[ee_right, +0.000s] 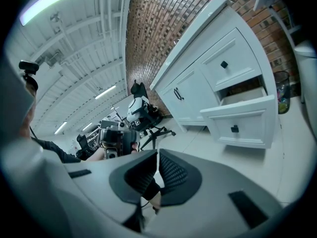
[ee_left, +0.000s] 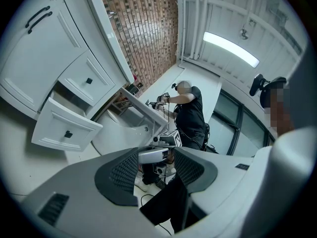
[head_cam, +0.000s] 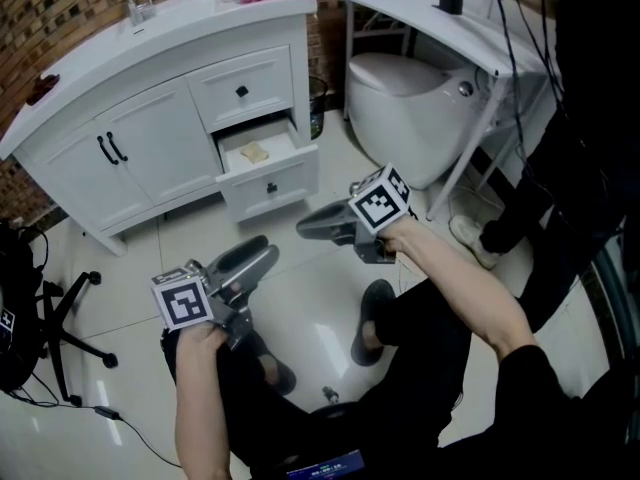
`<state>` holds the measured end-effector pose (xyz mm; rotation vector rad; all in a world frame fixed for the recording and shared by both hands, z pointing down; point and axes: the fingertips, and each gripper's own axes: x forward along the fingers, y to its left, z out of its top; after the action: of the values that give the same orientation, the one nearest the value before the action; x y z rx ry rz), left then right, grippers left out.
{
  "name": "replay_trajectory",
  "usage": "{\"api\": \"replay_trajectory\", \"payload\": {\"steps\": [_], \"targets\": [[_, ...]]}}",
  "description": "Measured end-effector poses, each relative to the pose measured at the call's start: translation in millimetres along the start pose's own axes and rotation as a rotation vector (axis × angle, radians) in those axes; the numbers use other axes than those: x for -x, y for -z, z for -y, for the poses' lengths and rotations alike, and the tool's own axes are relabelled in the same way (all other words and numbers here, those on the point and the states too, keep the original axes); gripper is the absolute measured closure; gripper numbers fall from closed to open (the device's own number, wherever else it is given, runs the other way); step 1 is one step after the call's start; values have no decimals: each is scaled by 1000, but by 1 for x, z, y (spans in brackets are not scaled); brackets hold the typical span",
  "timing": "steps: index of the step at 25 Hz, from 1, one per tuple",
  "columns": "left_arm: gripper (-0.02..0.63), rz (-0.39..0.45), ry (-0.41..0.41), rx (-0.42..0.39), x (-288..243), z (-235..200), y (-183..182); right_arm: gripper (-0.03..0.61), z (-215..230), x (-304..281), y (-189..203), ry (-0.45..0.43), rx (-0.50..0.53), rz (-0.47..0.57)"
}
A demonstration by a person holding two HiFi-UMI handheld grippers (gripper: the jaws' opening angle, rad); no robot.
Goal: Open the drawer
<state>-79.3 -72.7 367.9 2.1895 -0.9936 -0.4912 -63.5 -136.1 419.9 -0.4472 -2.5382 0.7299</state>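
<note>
The white vanity (head_cam: 150, 58) has a lower drawer (head_cam: 270, 181) pulled out, with a yellowish sponge (head_cam: 254, 153) lying inside. The upper drawer (head_cam: 242, 90) above it is closed. Both grippers hang over the tiled floor, apart from the vanity. My right gripper (head_cam: 303, 231) points toward the drawer from the right, and its jaws are shut with nothing in them (ee_right: 157, 165). My left gripper (head_cam: 268, 251) is lower and to the left, with its jaws open and empty (ee_left: 156, 157). The open drawer (ee_left: 64, 128) shows in the left gripper view, and as the drawer (ee_right: 242, 128) in the right gripper view.
A toilet (head_cam: 410, 108) stands right of the vanity, with a small bin (head_cam: 318, 108) between them. A white shelf (head_cam: 440, 18) on slanted legs runs above the toilet. A person (head_cam: 580, 168) stands at the right. A chair base (head_cam: 60, 318) sits at the left.
</note>
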Motion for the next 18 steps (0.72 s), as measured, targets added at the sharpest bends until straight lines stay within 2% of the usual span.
{"api": "replay_trajectory", "payload": {"steps": [18], "targets": [[394, -3, -6, -5, 1, -1, 1, 560, -2, -1, 1, 2, 19, -9]]}}
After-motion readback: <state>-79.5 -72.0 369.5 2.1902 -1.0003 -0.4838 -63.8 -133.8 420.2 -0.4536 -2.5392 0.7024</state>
